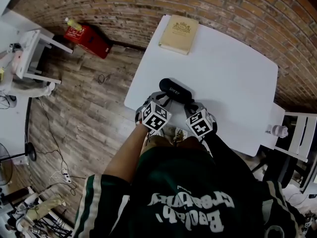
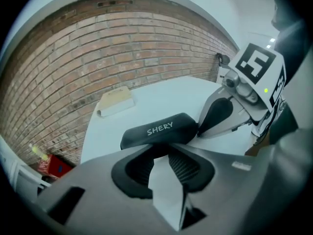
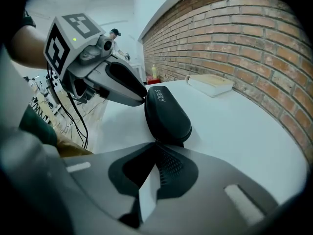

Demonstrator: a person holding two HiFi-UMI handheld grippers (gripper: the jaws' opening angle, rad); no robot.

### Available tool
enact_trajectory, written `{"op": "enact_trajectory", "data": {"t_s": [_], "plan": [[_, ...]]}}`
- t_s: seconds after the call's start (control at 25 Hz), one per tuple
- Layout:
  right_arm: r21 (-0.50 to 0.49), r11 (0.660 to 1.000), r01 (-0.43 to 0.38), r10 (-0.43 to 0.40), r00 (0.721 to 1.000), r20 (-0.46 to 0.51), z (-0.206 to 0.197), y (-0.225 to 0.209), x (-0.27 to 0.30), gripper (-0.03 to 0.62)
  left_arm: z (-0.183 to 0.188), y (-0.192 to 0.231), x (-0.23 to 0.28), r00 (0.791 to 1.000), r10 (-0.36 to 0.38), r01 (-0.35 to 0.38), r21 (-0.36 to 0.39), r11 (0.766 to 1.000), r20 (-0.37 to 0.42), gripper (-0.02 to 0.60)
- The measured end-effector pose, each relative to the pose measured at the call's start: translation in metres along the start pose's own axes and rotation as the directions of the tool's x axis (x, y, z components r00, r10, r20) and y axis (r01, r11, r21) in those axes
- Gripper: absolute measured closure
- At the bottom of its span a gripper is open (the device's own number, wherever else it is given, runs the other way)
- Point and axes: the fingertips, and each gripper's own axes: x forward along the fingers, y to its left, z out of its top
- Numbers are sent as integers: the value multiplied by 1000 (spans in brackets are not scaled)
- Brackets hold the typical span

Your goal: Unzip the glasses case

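- White table (image 1: 233, 78) under a steep downward look, with a plank floor (image 1: 84, 108) around it. Nearest the camera, at the bottom of the head view, the person leans over the table's front edge with both tools held forward.
- Now the left gripper (image 1: 159, 101), just left of centre. Its own view shows the jaws a narrow way apart with nothing clamped, tips right at the near edge of the glasses case (image 1: 176, 90), toward its left end. My read is that it is there to steady the case, or to get a bite on it.
- Over to the right gripper (image 1: 191, 106), just right of centre. The jaws are fully together in its own view, nose against the case's other end. Whether a zip tab is nipped between the pads is too small to tell, though closed jaws there would suit a pinch on a thin puller.
- The case itself lies flat near the table's front edge at centre frame, black, white lettering up, and it looks closed. One tool at each end makes sense — one holds, the other drags the zip round.
- Further up the frame, a tan book (image 1: 179, 34) sits by the table's far left corner, well apart from the action and out of the way.
- Beyond that, a brick wall (image 1: 223, 4) curves across the top, and a red box (image 1: 89, 39) lies on the floor at upper left.
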Motion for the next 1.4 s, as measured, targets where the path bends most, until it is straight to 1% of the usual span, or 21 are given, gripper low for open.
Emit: {"op": "enact_trajectory", "data": {"t_s": [0.2, 0.24, 0.36, 0.44, 0.48, 0.72, 1.0, 1.2, 1.4], "plan": [[-3, 1000, -4, 4, 1000, 4, 3, 0, 2, 580, 31, 0, -8, 997, 6, -7, 24, 1000, 76, 479], [0, 1000, -4, 4, 1000, 3, 3, -1, 3, 580, 37, -1, -5, 997, 1, -4, 36, 999, 79, 480], [7, 1000, -2, 2, 1000, 5, 3, -4, 4, 580, 39, -1, 10, 999, -26, 22, 77, 997, 46, 491], [10, 1000, -5, 5, 1000, 4, 4, -4, 5, 580, 37, -4, 13, 998, -52, 49, 53, 997, 48, 539], [10, 1000, -7, 7, 1000, 2, 4, -4, 6, 580, 36, -5, 13, 997, -59, 57, 44, 997, 48, 541], [13, 1000, 18, -18, 1000, 0, 1, -6, 7, 580, 32, -6, 13, 997, -65, 64, 25, 998, 47, 541], [-24, 997, 73, -73, 997, -19, 1, -8, 5, 582, 32, -6, 13, 997, -74, 73, 39, 997, 34, 540], [-18, 994, 109, -109, 994, -26, -1, -12, 0, 582, 32, -7, 12, 996, -83, 82, 32, 996, 35, 538], [-22, 992, 126, -127, 992, -26, -2, -16, -1, 582, 32, -6, 13, 996, -85, 84, 25, 996, 37, 538]]}}
